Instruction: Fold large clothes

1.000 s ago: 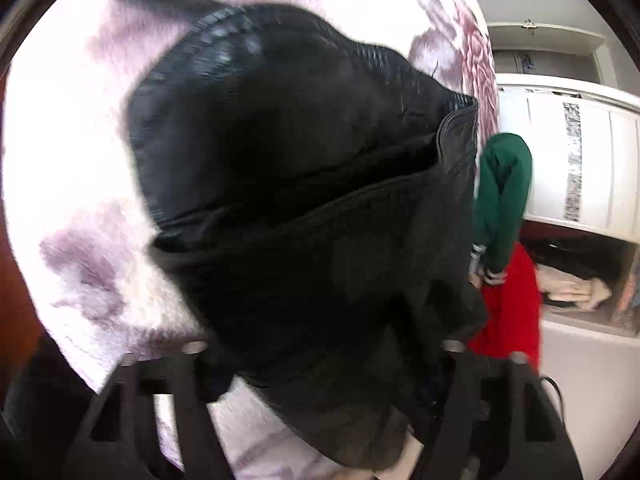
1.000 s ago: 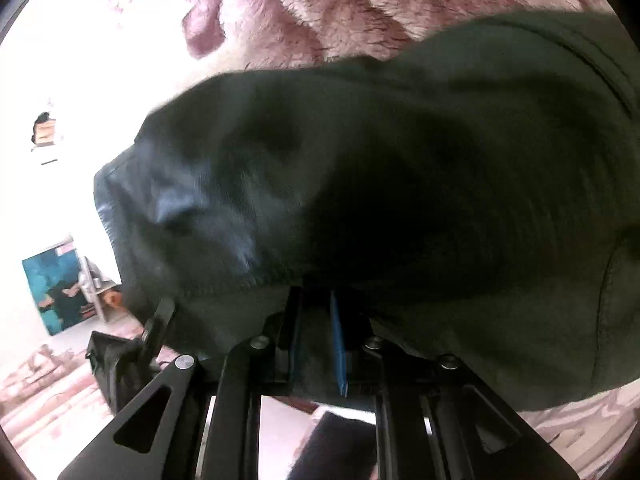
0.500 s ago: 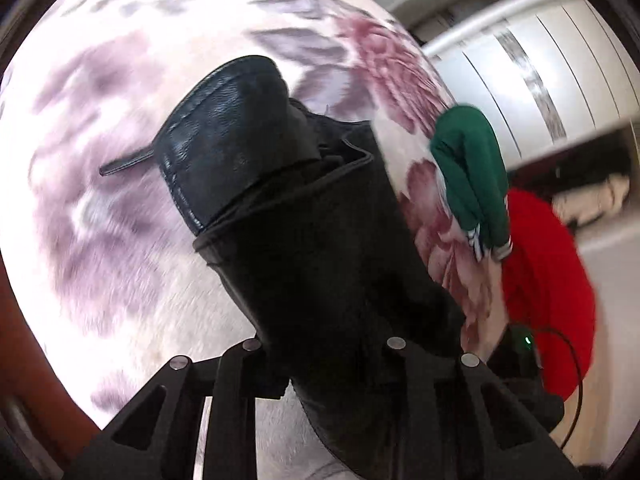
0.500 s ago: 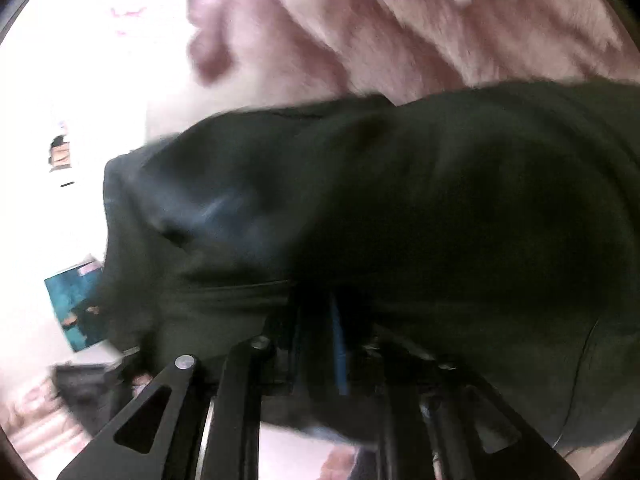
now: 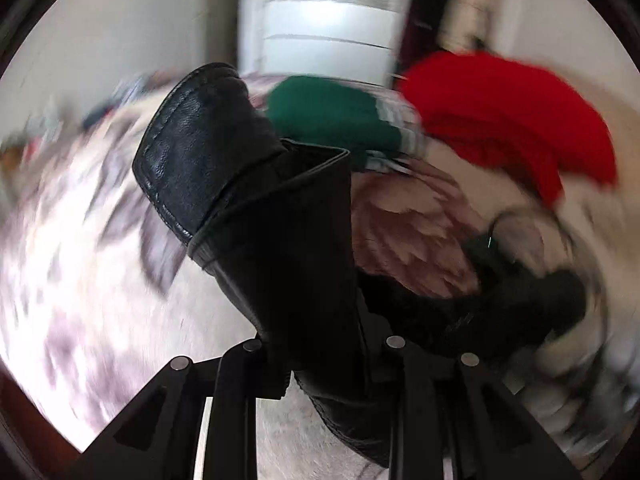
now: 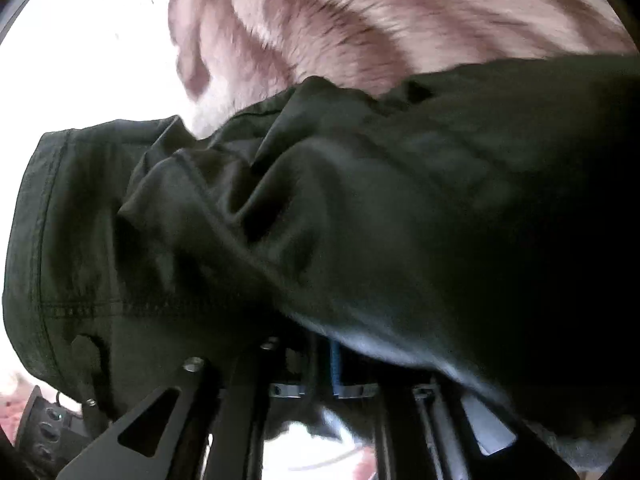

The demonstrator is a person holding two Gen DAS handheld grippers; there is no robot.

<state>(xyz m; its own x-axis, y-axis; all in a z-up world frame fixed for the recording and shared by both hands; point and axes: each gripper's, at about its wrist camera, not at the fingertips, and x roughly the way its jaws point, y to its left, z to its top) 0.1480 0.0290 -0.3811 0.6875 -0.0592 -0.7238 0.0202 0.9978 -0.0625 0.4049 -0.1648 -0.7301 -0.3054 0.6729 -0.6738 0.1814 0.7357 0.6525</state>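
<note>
A black leather garment (image 5: 280,240) hangs lifted above a floral fleece blanket (image 5: 80,260). Its stitched edge curls over at the top. My left gripper (image 5: 320,344) is shut on a thick fold of it, which hides the fingertips. In the right wrist view the same garment's dull dark lining (image 6: 360,200) lies bunched across most of the picture. It drapes over my right gripper (image 6: 320,352), whose jaws are opening with the cloth still running down between them. Only a blue pad edge shows there.
A green garment (image 5: 332,116) and a red one (image 5: 508,120) lie on the blanket's far side, before a white wardrobe (image 5: 320,20). A small dark device with a cable (image 5: 488,248) sits on the blanket at the right. Pink fleece (image 6: 360,20) shows beyond the cloth.
My left gripper has closed on the leather fold, risen and rolled, so the wardrobe now stands at the top. The right gripper has slid sideways under the cloth, which now lies more bunched.
</note>
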